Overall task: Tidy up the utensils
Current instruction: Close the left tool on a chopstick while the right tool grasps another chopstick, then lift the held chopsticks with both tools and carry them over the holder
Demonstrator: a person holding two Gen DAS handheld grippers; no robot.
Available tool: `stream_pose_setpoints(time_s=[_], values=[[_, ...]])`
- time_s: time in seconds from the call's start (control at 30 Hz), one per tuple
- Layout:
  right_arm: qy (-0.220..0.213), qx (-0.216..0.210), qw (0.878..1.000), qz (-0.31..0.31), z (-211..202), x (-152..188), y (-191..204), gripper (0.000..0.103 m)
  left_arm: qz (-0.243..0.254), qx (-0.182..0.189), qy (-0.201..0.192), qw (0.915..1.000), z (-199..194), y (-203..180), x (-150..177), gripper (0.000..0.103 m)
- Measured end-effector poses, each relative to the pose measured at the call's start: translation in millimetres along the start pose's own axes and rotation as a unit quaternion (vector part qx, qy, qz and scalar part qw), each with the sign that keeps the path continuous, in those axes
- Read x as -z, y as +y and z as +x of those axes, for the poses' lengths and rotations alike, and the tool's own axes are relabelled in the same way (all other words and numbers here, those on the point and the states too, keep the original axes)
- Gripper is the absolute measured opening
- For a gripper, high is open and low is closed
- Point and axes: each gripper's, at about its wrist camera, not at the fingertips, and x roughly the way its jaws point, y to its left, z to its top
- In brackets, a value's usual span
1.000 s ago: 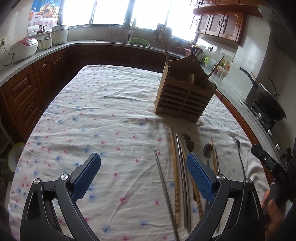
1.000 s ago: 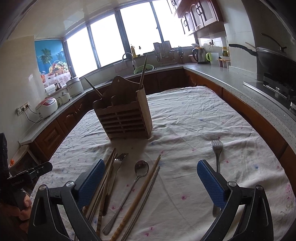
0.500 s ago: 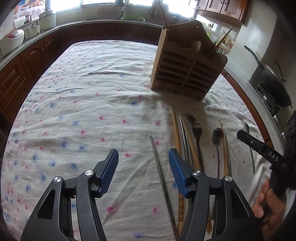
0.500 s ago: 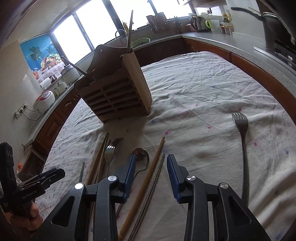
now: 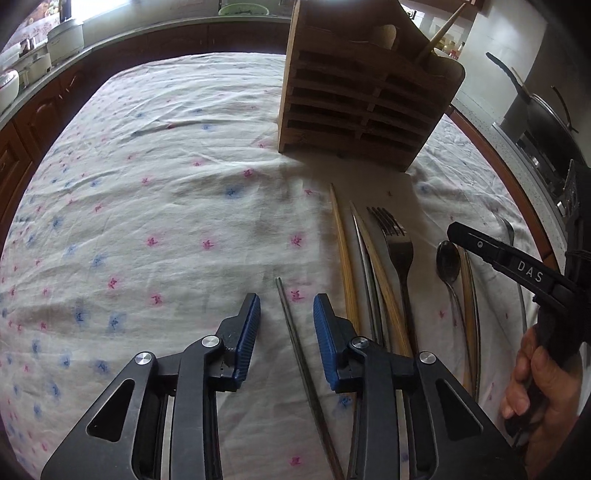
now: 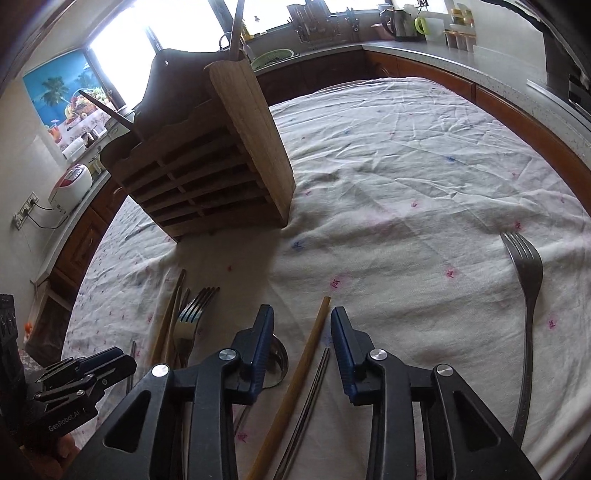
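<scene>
A wooden utensil holder (image 5: 369, 107) stands on the cloth-covered bench (image 5: 166, 184), with forks, a spoon (image 5: 448, 258) and chopsticks lying before it. The left claw (image 5: 286, 317), tilted down, has been closing around a metal chopstick (image 5: 291, 325) without touching it. The right claw (image 6: 302, 332) likewise straddles a wooden chopstick (image 6: 312, 347).

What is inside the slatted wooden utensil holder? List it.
Two wooden sticks, probably chopsticks, poke out of the slatted wooden utensil holder, one wooden stick leaning left, the other wooden stick upright. Their lower ends and the compartments' depths are hidden by its walls.

Both the left gripper (image 5: 286, 314) and right gripper (image 6: 302, 325) tilt downward, jaws just narrowing, unclamped.
</scene>
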Motion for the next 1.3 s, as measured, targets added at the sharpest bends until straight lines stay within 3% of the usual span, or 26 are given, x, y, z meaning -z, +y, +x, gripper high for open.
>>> stream_pose_setpoints(time_s=[0.03, 0.1, 0.17, 0.2, 0.4, 0.67, 1.3], values=[[0.004, 0.003, 1.000, -0.001, 2.6, -0.2, 0.3, 0.028, 0.009, -0.008, -0.002, 0.9999, 0.6, -3.5, -0.3, 0.026], [0.002, 0.013, 1.000, -0.011, 4.8, -1.4, 1.9, 0.023, 0.020, -0.014, -0.004, 0.9997, 2.9, -7.1, -0.9, 0.012], [0.001, 0.020, 1.000, -0.017, 6.0, -1.3, 2.2, 0.009, 0.021, -0.010, -0.006, 0.9997, 3.8, -6.5, -1.5, 0.006], [0.000, 0.018, 1.000, -0.015, 6.3, -1.8, 0.9, 0.008, 0.016, -0.004, -0.006, 0.9998, 3.8, -5.0, -2.1, 0.006], [-0.008, -0.019, 1.000, 0.009, -3.0, -3.8, -5.9, 0.006, -0.011, 0.033, -0.013, 0.9993, -7.5, 7.4, -1.0, 0.004], [-0.053, -0.057, 0.997, -0.009, -51.9, -11.8, 13.9, 0.005, -0.025, 0.070, -0.057, 0.9956, -56.7, 15.4, 2.1, 0.004], [-0.143, -0.100, 0.983, -0.056, -146.7, -10.2, 51.9, 0.004, -0.048, 0.106, -0.176, 0.9774, -170.8, 33.2, 14.2, 0.003]])
